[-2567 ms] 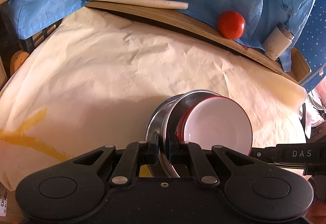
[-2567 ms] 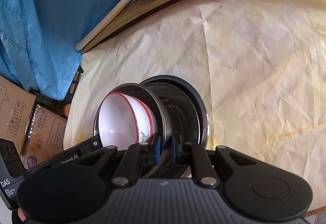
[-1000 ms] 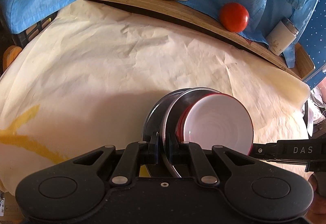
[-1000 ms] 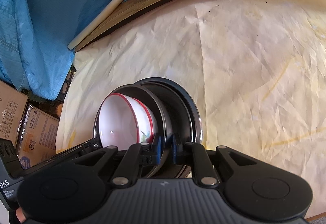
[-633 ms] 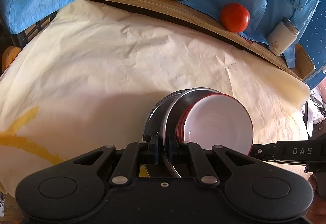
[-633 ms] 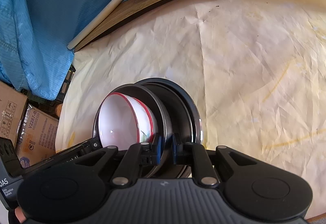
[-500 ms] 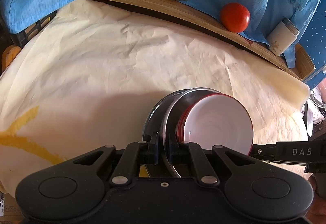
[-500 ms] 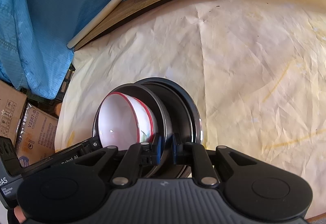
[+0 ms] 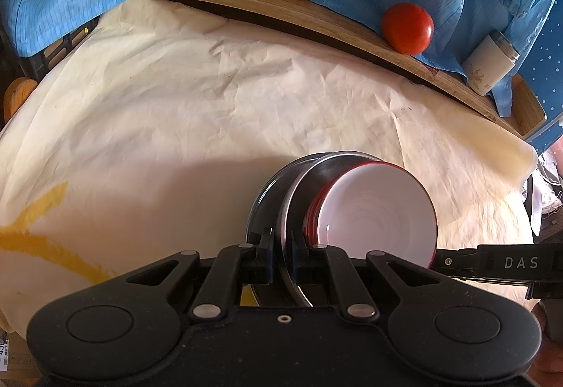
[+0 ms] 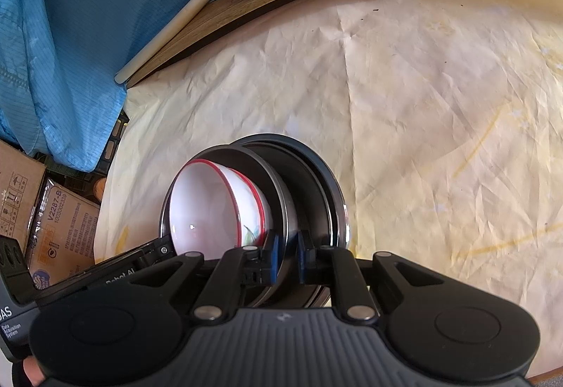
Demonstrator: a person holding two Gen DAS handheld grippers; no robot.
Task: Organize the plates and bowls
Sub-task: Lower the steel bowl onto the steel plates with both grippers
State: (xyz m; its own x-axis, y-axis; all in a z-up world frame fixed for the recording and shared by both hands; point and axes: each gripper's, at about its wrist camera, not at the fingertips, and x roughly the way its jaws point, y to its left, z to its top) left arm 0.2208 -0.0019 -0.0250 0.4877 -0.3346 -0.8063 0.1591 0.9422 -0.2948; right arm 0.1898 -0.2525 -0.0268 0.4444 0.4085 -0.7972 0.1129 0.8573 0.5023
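Cream crumpled paper (image 9: 211,112) covers the table; the nested stack, a red-rimmed white ceramic bowl (image 9: 380,207) inside round steel plates (image 9: 299,190), sits at its near edge. Your left gripper (image 9: 280,255) and right gripper (image 10: 285,258) each pinch a steel rim. Expect weight, slick metal, a breakable bowl; hold opposite rims. Only the right view shows cardboard boxes (image 10: 59,225); only the left shows the white canister (image 9: 491,65) beyond the stack.

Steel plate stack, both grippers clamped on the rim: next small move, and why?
Probably lower it gently onto the cream paper. Left gripper and right gripper both pinch the steel plate that carries the red-rimmed bowls; a second steel plate lies directly beneath. The stack looks complete and the paper nearby is bare.
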